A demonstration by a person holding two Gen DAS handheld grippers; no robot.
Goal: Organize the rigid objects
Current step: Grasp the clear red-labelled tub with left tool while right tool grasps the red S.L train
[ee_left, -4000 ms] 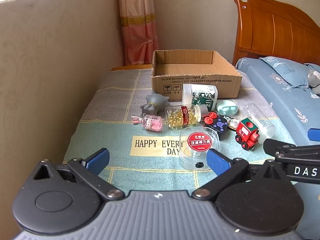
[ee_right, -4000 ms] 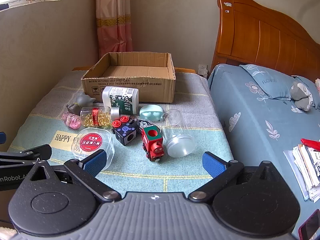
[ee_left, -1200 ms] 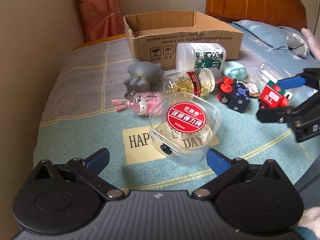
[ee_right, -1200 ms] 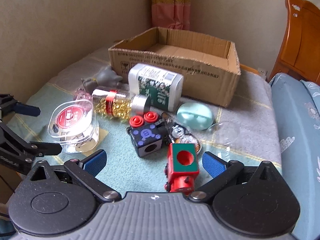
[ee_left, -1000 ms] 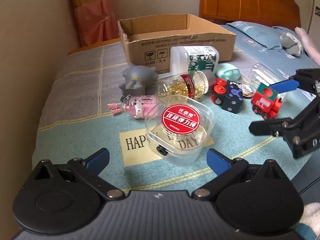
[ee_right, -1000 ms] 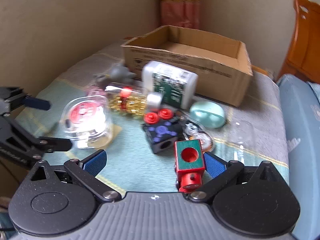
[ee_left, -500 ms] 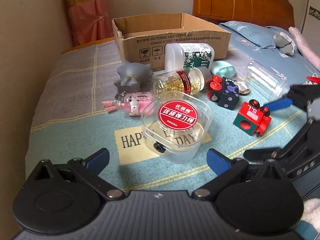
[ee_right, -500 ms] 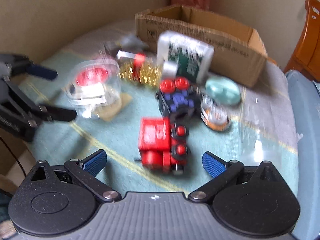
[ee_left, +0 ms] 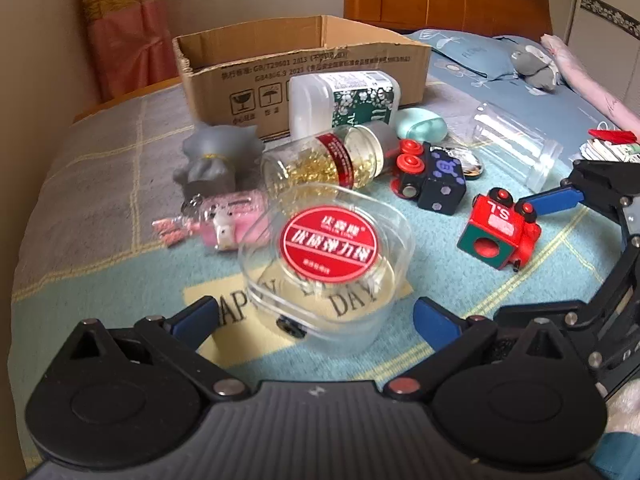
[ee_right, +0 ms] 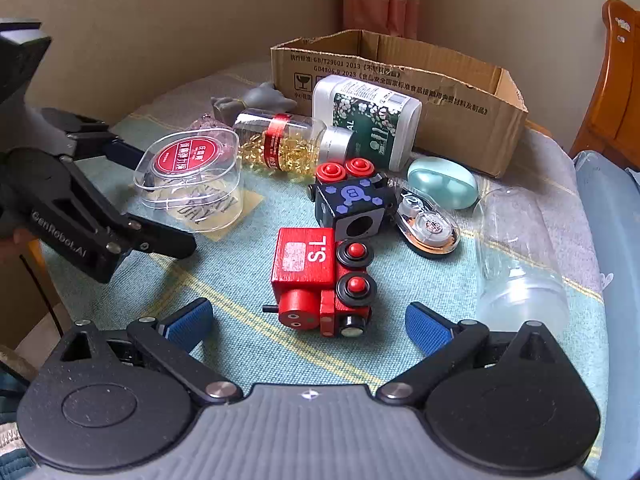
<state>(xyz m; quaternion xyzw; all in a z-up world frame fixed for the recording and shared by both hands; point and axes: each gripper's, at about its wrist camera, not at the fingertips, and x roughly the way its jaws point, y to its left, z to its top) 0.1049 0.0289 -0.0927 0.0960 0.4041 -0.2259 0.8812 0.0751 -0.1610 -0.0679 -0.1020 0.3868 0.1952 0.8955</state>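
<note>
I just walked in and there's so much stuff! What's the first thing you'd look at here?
Probably the bright red toy train, lying on its side on the blue-green blanket between the open fingers of the right gripper. Next, the clear tub with a round red label, right ahead of the open left gripper. Behind all the clutter sits a cardboard box, open on top.
</note>
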